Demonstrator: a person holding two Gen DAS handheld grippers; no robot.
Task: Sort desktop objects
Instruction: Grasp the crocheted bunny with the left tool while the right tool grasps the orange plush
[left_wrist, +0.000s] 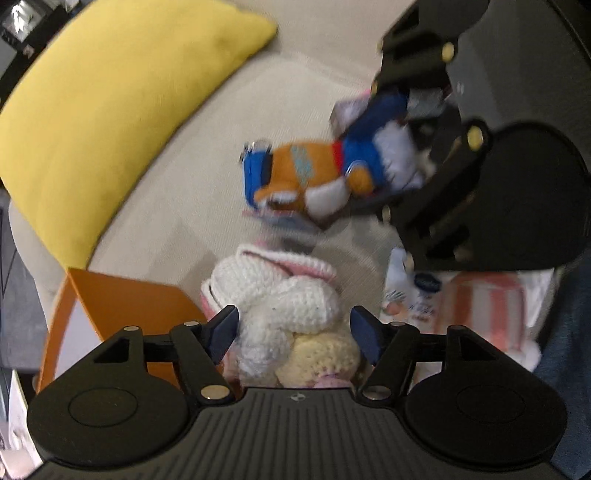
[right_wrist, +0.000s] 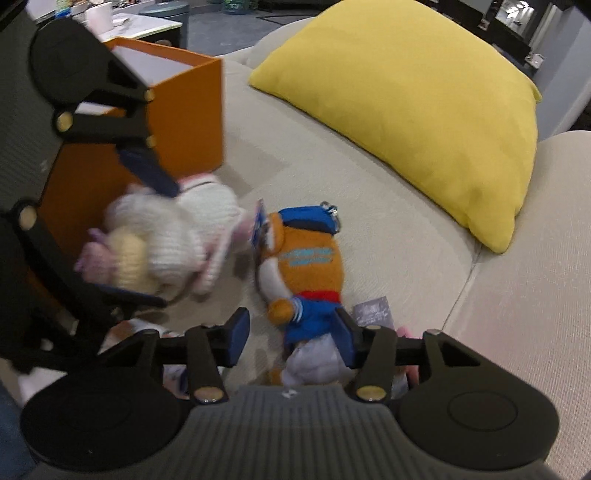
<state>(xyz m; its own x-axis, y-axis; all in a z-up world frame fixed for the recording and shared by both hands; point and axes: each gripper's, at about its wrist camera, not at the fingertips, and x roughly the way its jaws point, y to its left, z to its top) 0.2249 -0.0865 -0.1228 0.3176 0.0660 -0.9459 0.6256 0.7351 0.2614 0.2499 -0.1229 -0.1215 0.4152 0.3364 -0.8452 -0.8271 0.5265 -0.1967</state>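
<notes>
Beige sofa cushion (right_wrist: 369, 206) serves as the work surface, with a yellow pillow (right_wrist: 424, 103) leaning at the far right of it and an orange box (right_wrist: 184, 122) standing open-topped at the left.

Progress, as I judge it: early. Both toys lie on the cushion; nothing shows inside the box, though its floor is mostly hidden from me.

My left gripper (left_wrist: 293, 334) is spread wide, straddling the white crochet toy (left_wrist: 280, 306); pads not pressing. That toy lies just beside the box's near wall. My right gripper (right_wrist: 291, 338) is part open around the lower end of the orange plush (right_wrist: 306, 266) in its blue jacket; I cannot see the pads squeezing it. A card tag (right_wrist: 373, 310) lies at its right side.

Some packets (left_wrist: 480, 302) sit near the crochet toy, blurred.

Room: open cushion between plush and pillow. Tight spot is the box wall, and my two grippers crowd each other.
</notes>
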